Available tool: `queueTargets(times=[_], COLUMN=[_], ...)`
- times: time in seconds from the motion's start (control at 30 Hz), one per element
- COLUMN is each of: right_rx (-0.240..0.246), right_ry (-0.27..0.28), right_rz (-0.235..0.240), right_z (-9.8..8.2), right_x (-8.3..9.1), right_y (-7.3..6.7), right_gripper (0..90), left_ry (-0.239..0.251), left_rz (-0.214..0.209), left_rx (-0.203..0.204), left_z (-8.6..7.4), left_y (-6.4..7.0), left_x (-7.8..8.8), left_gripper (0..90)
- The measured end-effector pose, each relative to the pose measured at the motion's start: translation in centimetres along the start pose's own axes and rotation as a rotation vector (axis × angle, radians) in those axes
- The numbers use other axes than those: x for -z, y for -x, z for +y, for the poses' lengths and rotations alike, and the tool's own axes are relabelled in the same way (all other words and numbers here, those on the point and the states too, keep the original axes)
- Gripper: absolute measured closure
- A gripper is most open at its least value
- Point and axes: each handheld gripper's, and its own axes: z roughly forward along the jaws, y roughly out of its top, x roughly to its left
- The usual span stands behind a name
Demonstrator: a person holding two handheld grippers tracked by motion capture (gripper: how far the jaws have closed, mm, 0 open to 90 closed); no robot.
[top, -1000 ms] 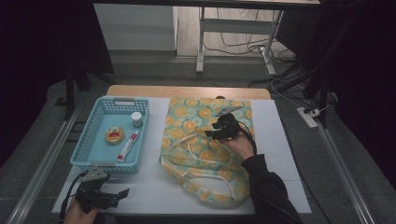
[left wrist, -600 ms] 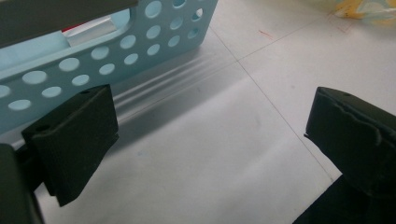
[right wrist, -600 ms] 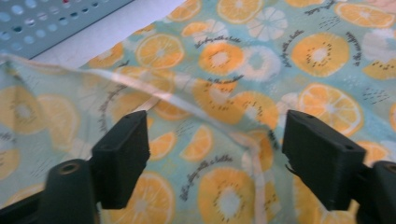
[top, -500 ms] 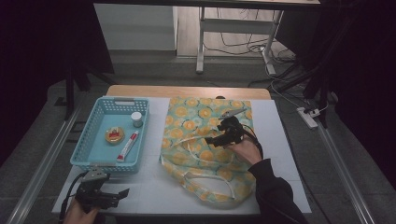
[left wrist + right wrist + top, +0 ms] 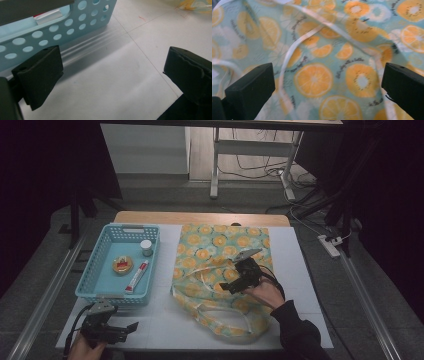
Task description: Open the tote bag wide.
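While the right gripper [image 5: 239, 279] hovers over the orange-print cloth bag [image 5: 220, 251] lying flat on the tabletop [image 5: 165, 325] beside the blue basket [image 5: 131, 228], its jaws have just been opening wide with nothing between them. To do this step well, I think it should drop onto a white strap [image 5: 288, 56] and pinch only that. The left gripper [image 5: 116, 332] waits with jaws open, and no writing can be read.

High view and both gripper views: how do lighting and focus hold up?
High view: dark surroundings, lit white table soft but readable. Left gripper view: perforated light-blue plastic basket casts a striped shadow; near jaws blurred. Right gripper view: orange-slice print fabric bag evenly lit, slightly soft.
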Motion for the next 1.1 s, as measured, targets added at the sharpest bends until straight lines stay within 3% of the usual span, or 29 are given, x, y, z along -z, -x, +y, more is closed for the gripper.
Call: queueTargets(times=[0.17, 0.57, 0.6, 0.8, 0.9, 0.97, 1.0, 1.03, 1.1], right_rx=[0.026, 0.056, 0.078, 0.112, 0.11, 0.109, 0.109, 0.113, 0.123], right_ry=[-0.006, -0.074, -0.093, -0.11, -0.098, -0.08, -0.08, -0.074, -0.072], right_rz=[0.023, 0.037, 0.025, -0.012, -0.015, -0.011, -0.011, -0.007, -0.002], right_z=[-1.0, -3.1, -3.4, -3.8, -3.7, -3.7, -3.7, -3.6, -3.5], right_x=[0.0, -1.8, -2.3, -3.1, -2.9, -2.7, -2.7, -2.5, -2.3], right_y=[-1.4, -2.6, -2.7, -2.9, -2.8, -2.7, -2.7, -2.7, -2.8], right_gripper=[0.0, 0.0, 0.0, 0.2, 7.1, 21.3, 21.3, 31.3, 40.1], left_ry=[0.001, 0.003, 0.003, 0.001, -0.001, -0.002, -0.002, -0.003, -0.002], left_rz=[0.0, 0.0, 0.001, -0.002, -0.003, -0.002, -0.002, -0.002, -0.001], left_rx=[-0.001, 0.006, 0.008, 0.016, 0.015, 0.015, 0.015, 0.015, 0.015], left_z=[0.0, 0.0, 0.0, 0.0, 0.0, 0.0, 0.0, 0.0, 0.0], left_y=[0.0, -0.1, -0.1, -0.2, -0.2, -0.2, -0.1, -0.1, -0.1], left_x=[0.0, 0.0, 0.0, 0.0, 0.0, 0.0, 0.0, 0.0, 0.0], left_gripper=[2.6, 2.5, 2.5, 2.4, 2.5, 2.5, 2.5, 2.5, 2.5])
